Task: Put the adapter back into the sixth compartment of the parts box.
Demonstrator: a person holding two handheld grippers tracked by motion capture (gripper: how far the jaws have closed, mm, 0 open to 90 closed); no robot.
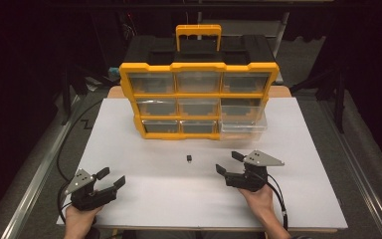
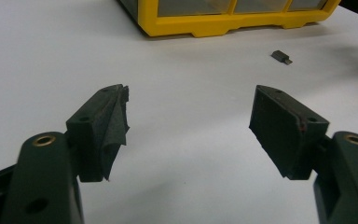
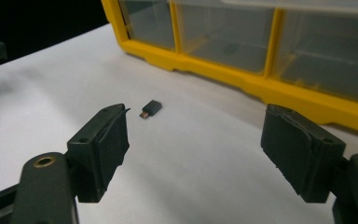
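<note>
A small black adapter [image 1: 189, 159] lies on the white table [image 1: 144, 159], a little in front of the yellow drawer organizer [image 1: 199, 94]. My right gripper [image 1: 228, 163] stands open to the right of the adapter, jaws pointing left toward it, nothing between them. The right gripper view has the adapter [image 3: 150, 109] just past the left jaw, with its metal plug end showing. My left gripper [image 1: 111, 177] rests open near the front left of the table, held by a hand. The left gripper view shows the adapter [image 2: 281, 57] far off at the upper right.
The organizer has three rows of clear drawers and a yellow handle [image 1: 198, 34] on top. Its bottom right drawer [image 1: 243, 130] is pulled out toward me. Black cables [image 1: 74, 132] trail off the table's left side. Metal rails run along both sides of the table.
</note>
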